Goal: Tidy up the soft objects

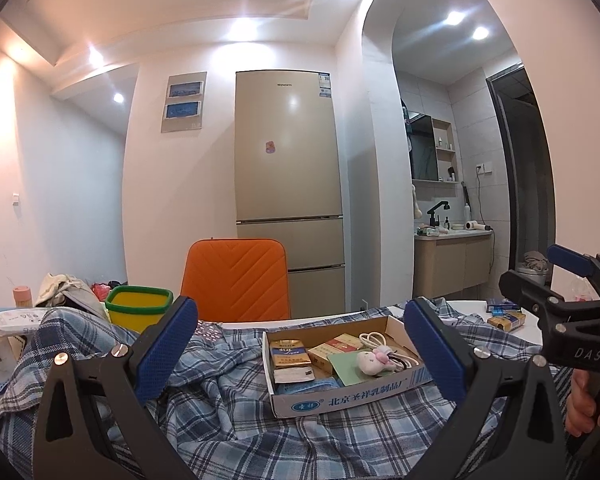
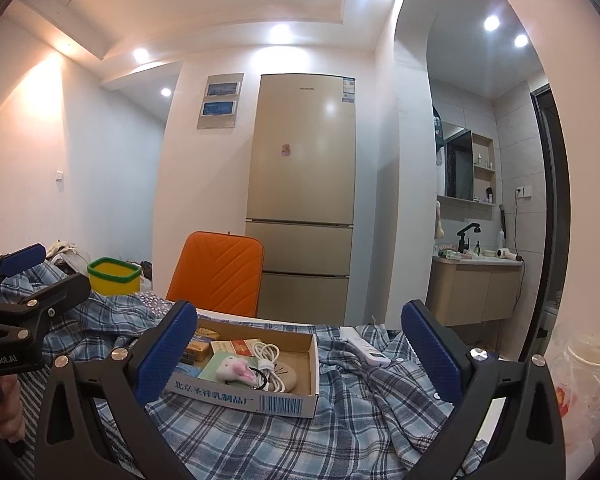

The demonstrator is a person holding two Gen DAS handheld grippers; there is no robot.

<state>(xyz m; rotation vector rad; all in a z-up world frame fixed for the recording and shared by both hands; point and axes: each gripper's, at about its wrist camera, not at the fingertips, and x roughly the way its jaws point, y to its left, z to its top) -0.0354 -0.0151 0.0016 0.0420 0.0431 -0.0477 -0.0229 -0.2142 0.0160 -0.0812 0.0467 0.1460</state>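
Note:
A blue plaid shirt (image 1: 236, 432) (image 2: 300, 444) lies rumpled across the table under both grippers. On it sits a shallow cardboard box (image 1: 340, 398) (image 2: 244, 398) with a small white and pink plush toy (image 1: 374, 360) (image 2: 234, 372), a white cable and several packs inside. My left gripper (image 1: 300, 348) is open just above the cloth, short of the box, with nothing between its pads. My right gripper (image 2: 300, 350) is open too, empty, with the box ahead and to its left. Each gripper shows sideways in the other's view, the right gripper (image 1: 540, 276) and the left gripper (image 2: 44, 276).
A yellow bin with a green rim (image 1: 138, 308) (image 2: 112, 276) stands at the back left, next to an orange chair back (image 1: 236, 276) (image 2: 216, 272). A white remote (image 2: 366, 348) lies on the shirt right of the box. A plastic bag with a jar (image 2: 588, 356) is far right.

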